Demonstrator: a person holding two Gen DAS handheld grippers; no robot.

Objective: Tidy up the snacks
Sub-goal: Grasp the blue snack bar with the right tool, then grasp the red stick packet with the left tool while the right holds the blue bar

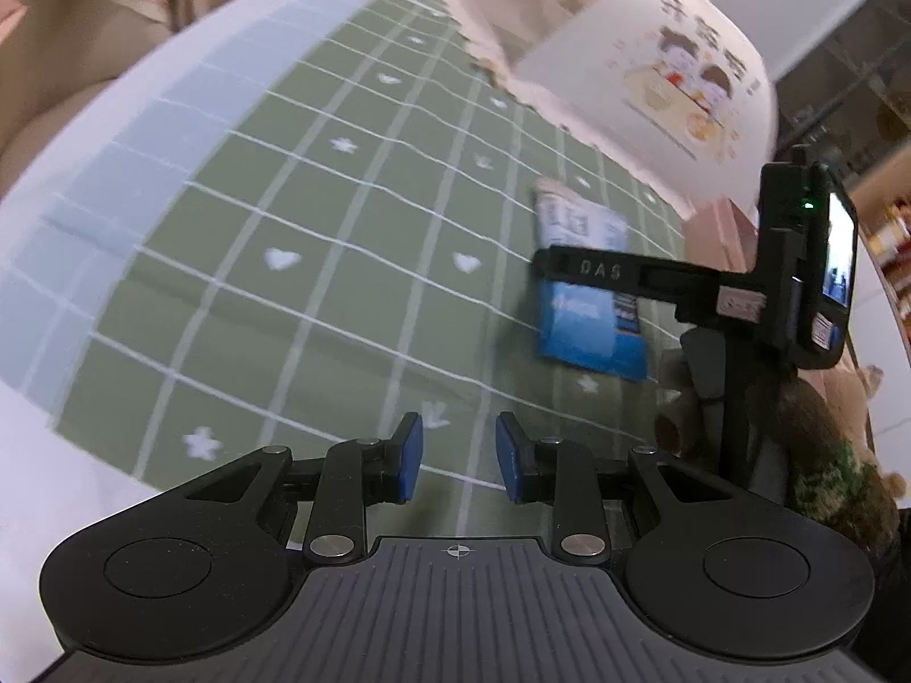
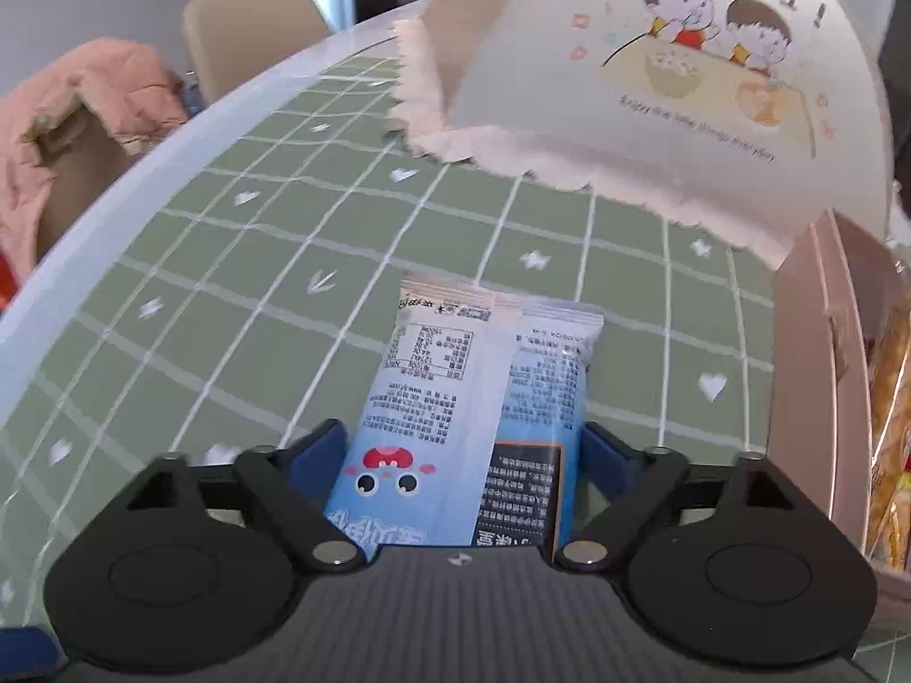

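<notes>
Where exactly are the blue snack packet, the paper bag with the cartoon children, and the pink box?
blue snack packet (image 2: pixel 433 398): right wrist view, printed back.
paper bag (image 2: pixel 655 114): right wrist view, illustrated side.
pink box (image 2: pixel 814 375): right wrist view, near wall.

Black left gripper (image 1: pixel 458 455): ribbed grey deck with a small crosshair mark, two round black discs at 4 and 8 o'clock, silver pivot screws on the linkage arms, blue pads on the fingers (image 1: pixel 411 458). Same build on the right gripper (image 2: pixel 461 458). At 3 o'clock in the left view, lettered black bar, green light, small lit screen.
</notes>
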